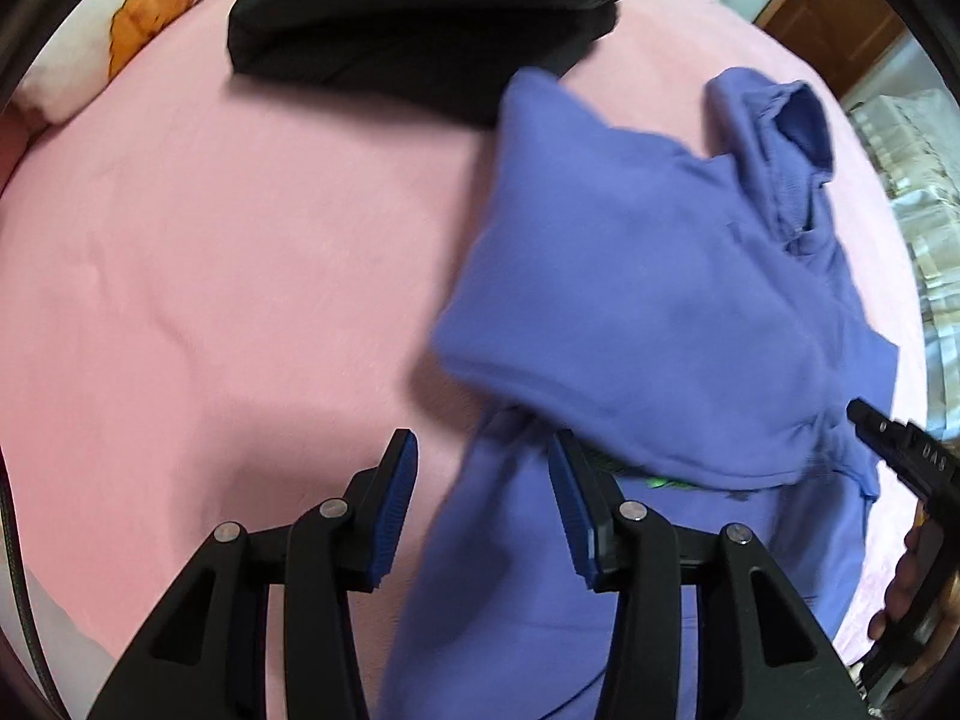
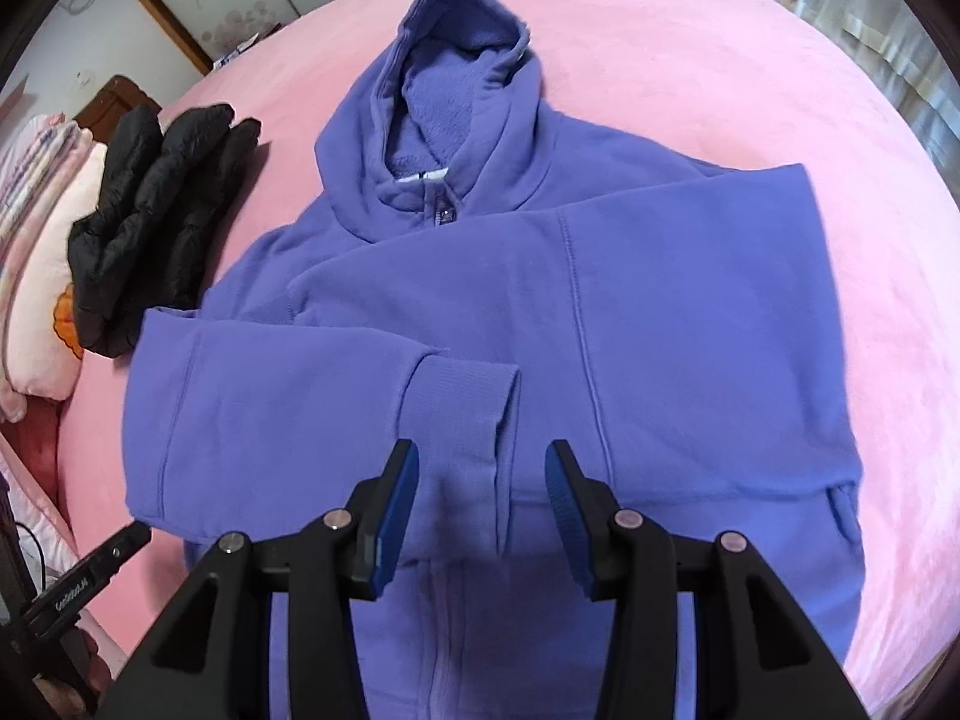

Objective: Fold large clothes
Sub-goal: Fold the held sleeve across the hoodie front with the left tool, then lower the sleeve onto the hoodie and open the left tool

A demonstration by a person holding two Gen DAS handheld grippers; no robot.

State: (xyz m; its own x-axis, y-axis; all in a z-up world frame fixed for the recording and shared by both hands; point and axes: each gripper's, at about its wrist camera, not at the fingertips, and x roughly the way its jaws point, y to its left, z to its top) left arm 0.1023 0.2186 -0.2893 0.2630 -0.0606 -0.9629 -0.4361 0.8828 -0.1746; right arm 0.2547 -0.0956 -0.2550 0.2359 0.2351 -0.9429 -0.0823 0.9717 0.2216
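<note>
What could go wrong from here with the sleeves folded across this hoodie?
The cuff of the top sleeve lies loose on the purple hoodie; lifting the hem could slide both sleeves out. The hood is still unfolded and may bulge. The black jacket lies close enough to get dragged.

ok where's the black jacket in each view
Left wrist view: black jacket at top centre, beyond the purple hoodie.
Right wrist view: black jacket at left, beside the hoodie's shoulder.
Shared landmark: the pillow with the orange print, next to the jacket in both.
</note>
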